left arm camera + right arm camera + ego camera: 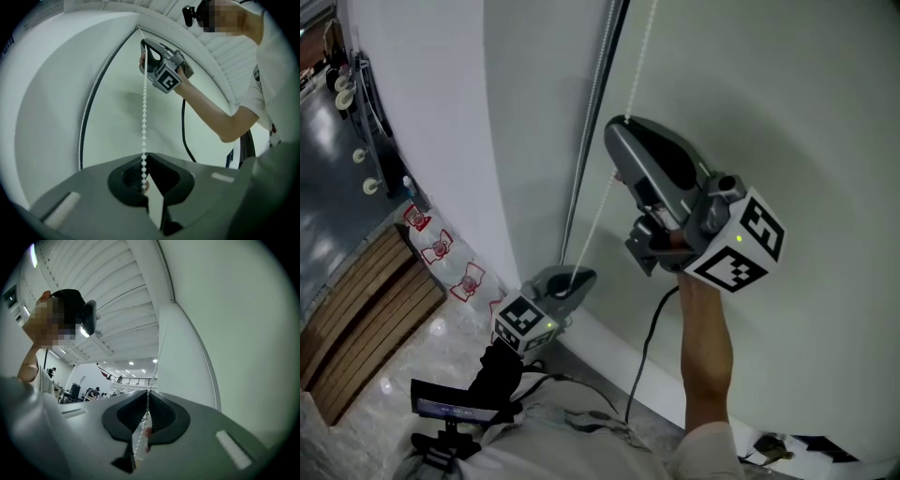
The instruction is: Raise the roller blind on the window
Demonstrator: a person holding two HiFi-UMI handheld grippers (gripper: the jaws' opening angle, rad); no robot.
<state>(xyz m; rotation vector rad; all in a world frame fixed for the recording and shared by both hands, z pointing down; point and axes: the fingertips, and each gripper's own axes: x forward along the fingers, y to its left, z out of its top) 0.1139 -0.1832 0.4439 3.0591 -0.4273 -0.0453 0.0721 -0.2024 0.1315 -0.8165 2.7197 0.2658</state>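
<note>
Bead chain [602,202] of the roller blind running taut between both grippers, left gripper [570,278] low and near, jaws clamped together on it, right gripper [625,125] farther up on a raised bare forearm [705,347], jaws likewise pinching the chain.

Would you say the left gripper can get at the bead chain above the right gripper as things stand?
Probably not right away: the left gripper is shut on the bead chain lower down, and the right gripper grips the strand above it.
</note>
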